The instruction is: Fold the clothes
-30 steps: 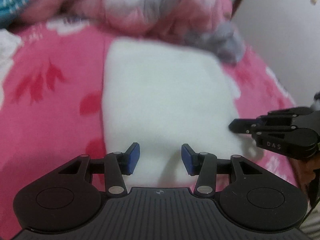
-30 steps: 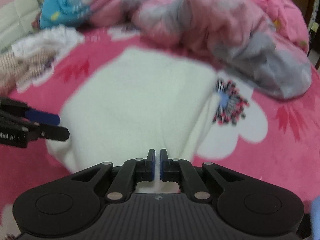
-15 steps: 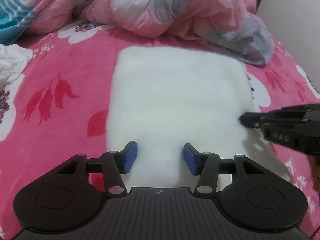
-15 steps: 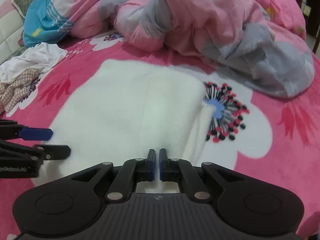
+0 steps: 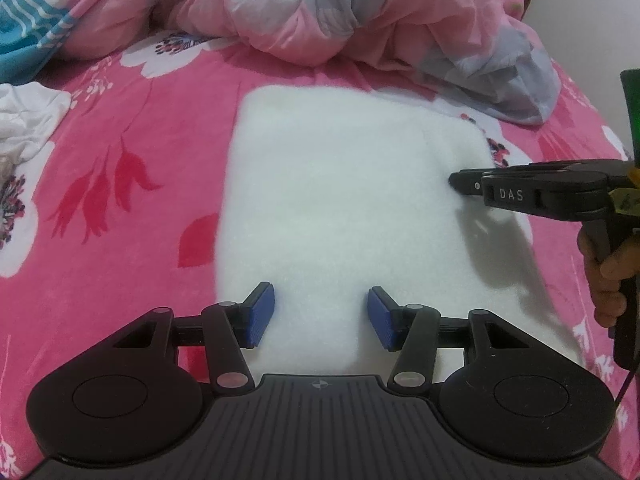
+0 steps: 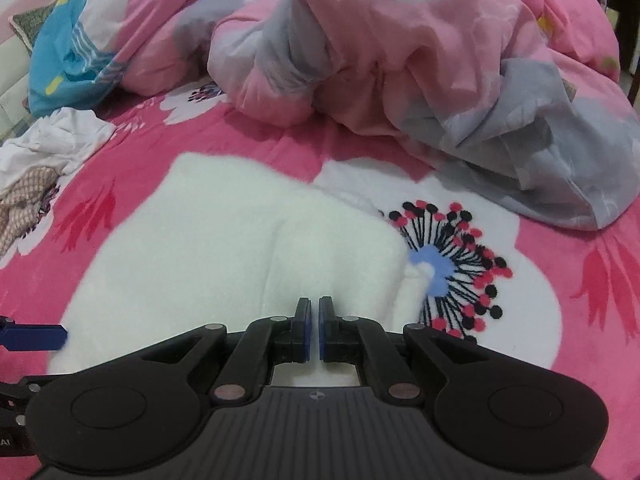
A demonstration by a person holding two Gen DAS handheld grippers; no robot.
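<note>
**One white garment flat on the bed, two grippers over it**

I count one white fleece garment (image 5: 344, 200), folded into a rough rectangle and lying flat on the pink floral bedsheet (image 5: 120, 184), filling the centre of my left wrist view. My left gripper (image 5: 321, 317) hovers over its near edge at 6 o'clock, the two blue pads wide apart with nothing between them. My right gripper (image 6: 314, 330) sits over the garment's right side; its pads are nearly together with a thin gap, and I cannot tell whether any cloth is pinched there. From the left camera it comes in at 3 o'clock, tip at the fabric.

One crumpled pink-and-grey duvet (image 6: 420, 80) lies at 12 o'clock. One small pile of white and checked clothes (image 6: 44, 160) sits at 9 o'clock, well apart from the garment.
</note>
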